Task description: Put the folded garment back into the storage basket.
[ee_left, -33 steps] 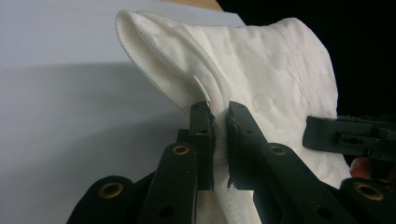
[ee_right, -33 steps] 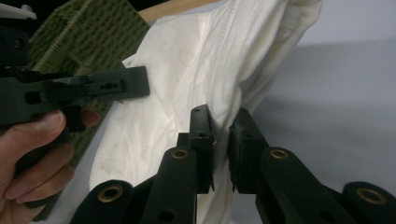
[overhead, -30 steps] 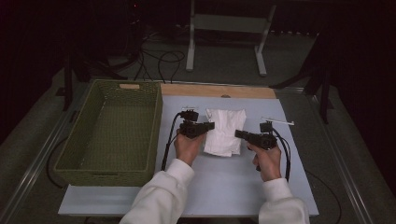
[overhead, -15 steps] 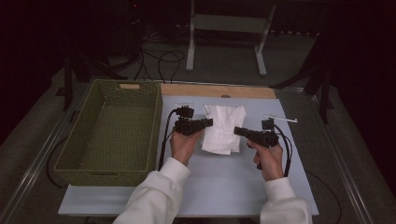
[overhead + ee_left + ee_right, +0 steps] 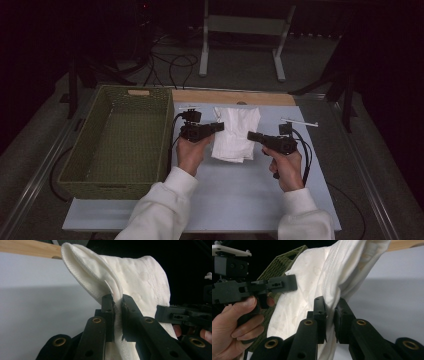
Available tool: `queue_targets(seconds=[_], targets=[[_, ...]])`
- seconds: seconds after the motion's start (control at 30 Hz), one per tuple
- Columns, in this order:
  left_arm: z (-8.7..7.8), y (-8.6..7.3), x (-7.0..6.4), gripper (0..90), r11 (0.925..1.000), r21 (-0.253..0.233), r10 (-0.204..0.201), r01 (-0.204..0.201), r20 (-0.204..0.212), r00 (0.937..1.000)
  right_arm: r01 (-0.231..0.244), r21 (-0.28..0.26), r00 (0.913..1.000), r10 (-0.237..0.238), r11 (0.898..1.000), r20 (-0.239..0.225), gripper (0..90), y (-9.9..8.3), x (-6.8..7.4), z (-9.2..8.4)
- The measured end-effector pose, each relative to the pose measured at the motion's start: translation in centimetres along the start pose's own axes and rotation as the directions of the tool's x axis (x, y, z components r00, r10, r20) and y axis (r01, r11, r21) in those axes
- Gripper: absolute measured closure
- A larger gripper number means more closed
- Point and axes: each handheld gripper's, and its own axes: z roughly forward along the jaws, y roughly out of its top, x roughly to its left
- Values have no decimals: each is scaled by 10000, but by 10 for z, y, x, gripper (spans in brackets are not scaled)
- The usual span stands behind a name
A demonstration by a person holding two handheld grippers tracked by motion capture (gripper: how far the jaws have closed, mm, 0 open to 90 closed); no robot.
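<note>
Premises present as a lab or recording studio rather than a home. Surroundings are dark, with black backdrop on all sides. Loose black cables (image 5: pixel 170 62) lie on the grey floor at the far side, beside the white metal legs of a stand (image 5: pixel 240 42). The pale blue work table (image 5: pixel 260 195) sits within a metal rail frame (image 5: pixel 35 185), left and right.

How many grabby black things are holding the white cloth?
2. The left hand-held gripper pinches the cloth's left edge, beside the basket; the right hand-held gripper pinches its right edge.
</note>
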Motion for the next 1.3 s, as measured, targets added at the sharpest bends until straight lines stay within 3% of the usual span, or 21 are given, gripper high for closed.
queue_targets(seconds=[0.6, 1.3], targets=[[-29, 8, 3, 825, 9990, -418, -170, 164, -139, 9998, 213, 65, 9988, -210, 9998, -448, 815, 11, 20, 12], [-50, 13, 8, 824, 9967, -697, -421, 414, -88, 9991, 291, 118, 9970, -282, 9995, -720, 815, 18, 34, 22]])
